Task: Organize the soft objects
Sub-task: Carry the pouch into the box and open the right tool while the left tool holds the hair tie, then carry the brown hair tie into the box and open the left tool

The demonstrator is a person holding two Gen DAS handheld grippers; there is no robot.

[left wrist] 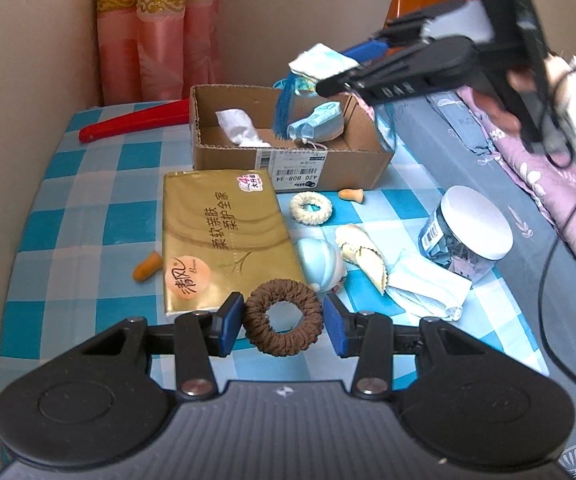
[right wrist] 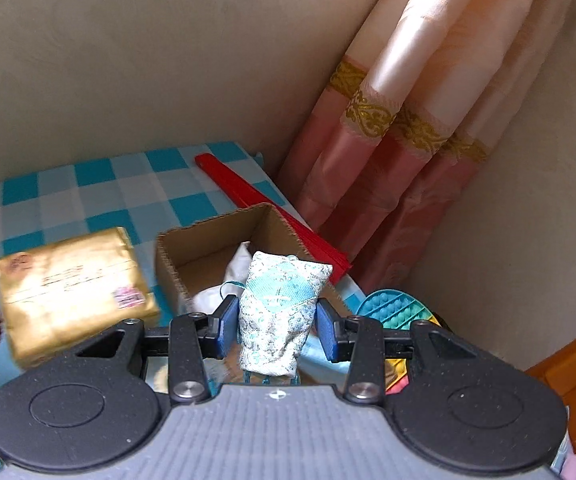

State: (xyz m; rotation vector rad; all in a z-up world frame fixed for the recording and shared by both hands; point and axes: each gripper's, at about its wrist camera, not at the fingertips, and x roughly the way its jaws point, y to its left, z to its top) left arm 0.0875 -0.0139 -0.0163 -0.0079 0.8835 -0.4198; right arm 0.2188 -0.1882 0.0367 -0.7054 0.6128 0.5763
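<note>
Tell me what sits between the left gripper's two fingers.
In the left wrist view, a brown hair scrunchie sits between the left gripper blue pads, lying on the checkered tablecloth beside the gold tissue pack.

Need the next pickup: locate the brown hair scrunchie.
In the left wrist view, the brown scrunchie lies on the checkered cloth between the open left gripper fingers, beside the gold tissue pack.

Plain beige wall point(right wrist: 128, 60) behind the tabletop point(left wrist: 88, 208). Pink curtain point(left wrist: 156, 40), gold-banded, hangs in the corner. Floral-sheeted bed point(left wrist: 507, 184) adjoins the tabletop's right.
</note>
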